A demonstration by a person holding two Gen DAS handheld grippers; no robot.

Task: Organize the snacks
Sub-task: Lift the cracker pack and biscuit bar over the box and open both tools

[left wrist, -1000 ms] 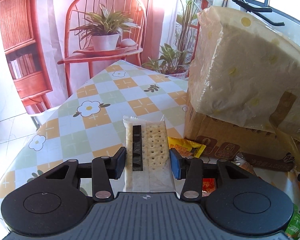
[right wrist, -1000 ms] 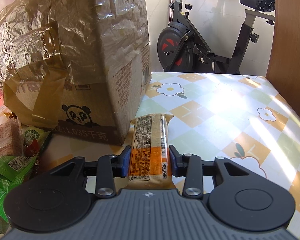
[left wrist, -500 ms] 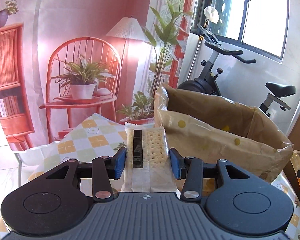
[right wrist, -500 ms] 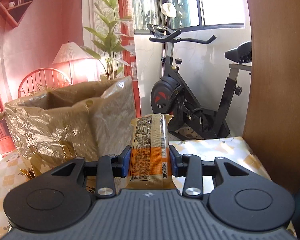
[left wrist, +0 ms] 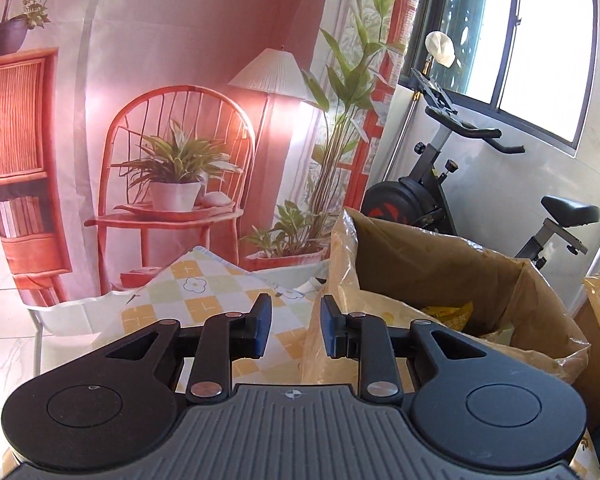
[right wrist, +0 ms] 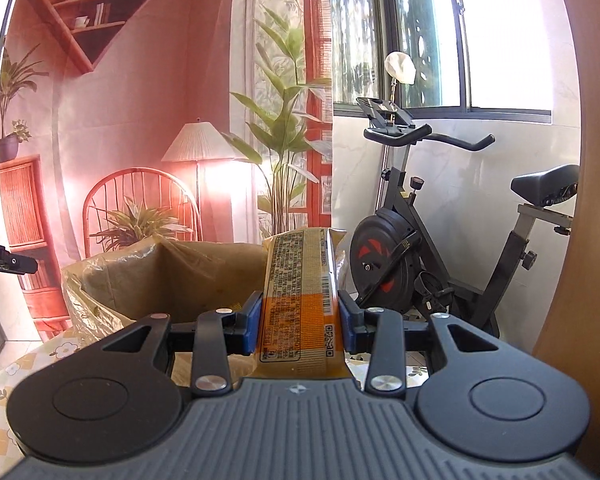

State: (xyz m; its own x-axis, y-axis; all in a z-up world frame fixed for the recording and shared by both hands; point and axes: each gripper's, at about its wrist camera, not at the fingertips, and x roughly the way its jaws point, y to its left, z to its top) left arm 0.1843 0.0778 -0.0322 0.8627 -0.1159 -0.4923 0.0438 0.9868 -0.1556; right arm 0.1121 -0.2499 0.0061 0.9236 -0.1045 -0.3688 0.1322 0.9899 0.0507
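The right gripper [right wrist: 300, 322] clamps one orange-and-tan snack packet [right wrist: 298, 300] between its fingers, above the one lined cardboard box [left wrist: 452, 280]; its small print is unreadable. The left gripper [left wrist: 294, 326], beside the box, has just been closing its fingers on nothing and stands narrowly apart.

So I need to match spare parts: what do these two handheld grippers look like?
Both look alike. The left gripper and the right gripper each have a dark grey ribbed body with a small compass-like mark, two black rounded housings with circular discs, black linkage arms with silver rivets, and blue pads on the jaws. No cables or sleeves show.
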